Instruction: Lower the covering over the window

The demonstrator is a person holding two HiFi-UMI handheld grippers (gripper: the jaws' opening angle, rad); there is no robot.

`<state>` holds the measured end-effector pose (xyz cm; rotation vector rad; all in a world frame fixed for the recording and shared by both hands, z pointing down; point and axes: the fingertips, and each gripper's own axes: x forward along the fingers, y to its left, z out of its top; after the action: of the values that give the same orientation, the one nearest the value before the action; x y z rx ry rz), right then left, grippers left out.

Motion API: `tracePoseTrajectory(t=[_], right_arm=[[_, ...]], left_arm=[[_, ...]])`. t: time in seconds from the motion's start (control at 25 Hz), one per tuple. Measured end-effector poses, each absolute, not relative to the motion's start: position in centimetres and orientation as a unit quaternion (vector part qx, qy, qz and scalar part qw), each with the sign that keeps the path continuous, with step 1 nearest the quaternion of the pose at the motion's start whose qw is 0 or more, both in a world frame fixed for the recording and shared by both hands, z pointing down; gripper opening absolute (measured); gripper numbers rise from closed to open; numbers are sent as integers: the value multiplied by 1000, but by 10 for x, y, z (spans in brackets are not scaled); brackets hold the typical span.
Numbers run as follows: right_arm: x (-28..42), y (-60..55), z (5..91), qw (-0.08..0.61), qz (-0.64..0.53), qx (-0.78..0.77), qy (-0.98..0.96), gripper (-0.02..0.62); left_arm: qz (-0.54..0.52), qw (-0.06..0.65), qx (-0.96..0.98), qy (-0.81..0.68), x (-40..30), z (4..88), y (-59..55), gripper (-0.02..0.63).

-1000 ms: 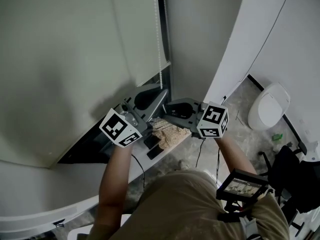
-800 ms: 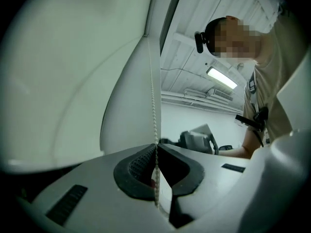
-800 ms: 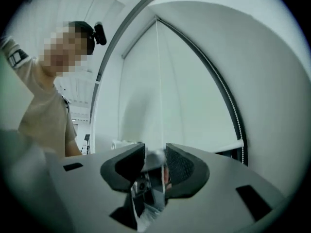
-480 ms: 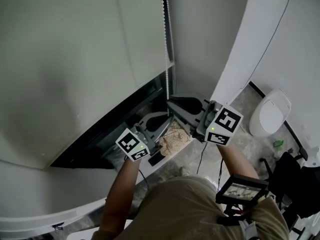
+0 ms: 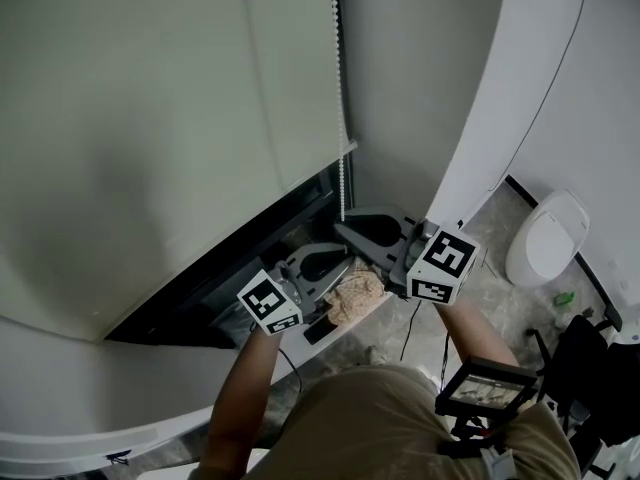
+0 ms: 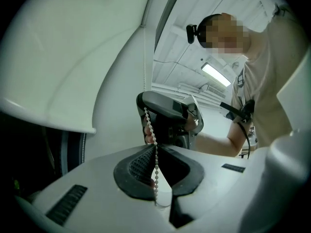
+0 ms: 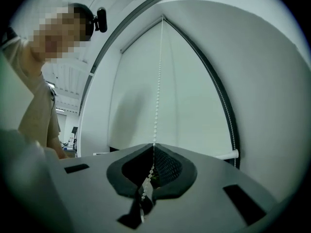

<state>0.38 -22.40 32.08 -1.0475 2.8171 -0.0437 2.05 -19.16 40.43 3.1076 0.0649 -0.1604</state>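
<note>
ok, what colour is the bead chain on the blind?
White. The bead chain shows best in the right gripper view, running up against the pale blind.

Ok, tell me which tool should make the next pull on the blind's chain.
Right. The right tool has just closed its jaws on the bead chain, above the left tool, which grips the same chain lower down, so the right probably has more downward travel.

A khaki short-sleeved shirt (image 5: 400, 418) is worn; grey left gripper (image 6: 155, 148) and right gripper (image 7: 153, 146) bear black-and-white marker cubes (image 5: 268, 303).
</note>
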Motion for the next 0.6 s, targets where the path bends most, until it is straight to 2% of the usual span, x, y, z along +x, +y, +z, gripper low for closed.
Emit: tracePoseTrajectory(t=[0.24,0.32,0.4,0.6], right_arm=[[17,-231,330,76,-45,-368,926,8],[20,-231,331,82,-52,-368,925,7],[17,-230,338,70,-50,-364,928,6],[-6,-226,394,9,-111,-326,939,7]], left_arm=[[-52,15,999,7,9,408,-202,32],[-91,38,995,-2,-5,395,-217,119],[-139,46,989,-14,-19,369,-233,140],[-138,-19,990,-7,-4,311,-234,143]])
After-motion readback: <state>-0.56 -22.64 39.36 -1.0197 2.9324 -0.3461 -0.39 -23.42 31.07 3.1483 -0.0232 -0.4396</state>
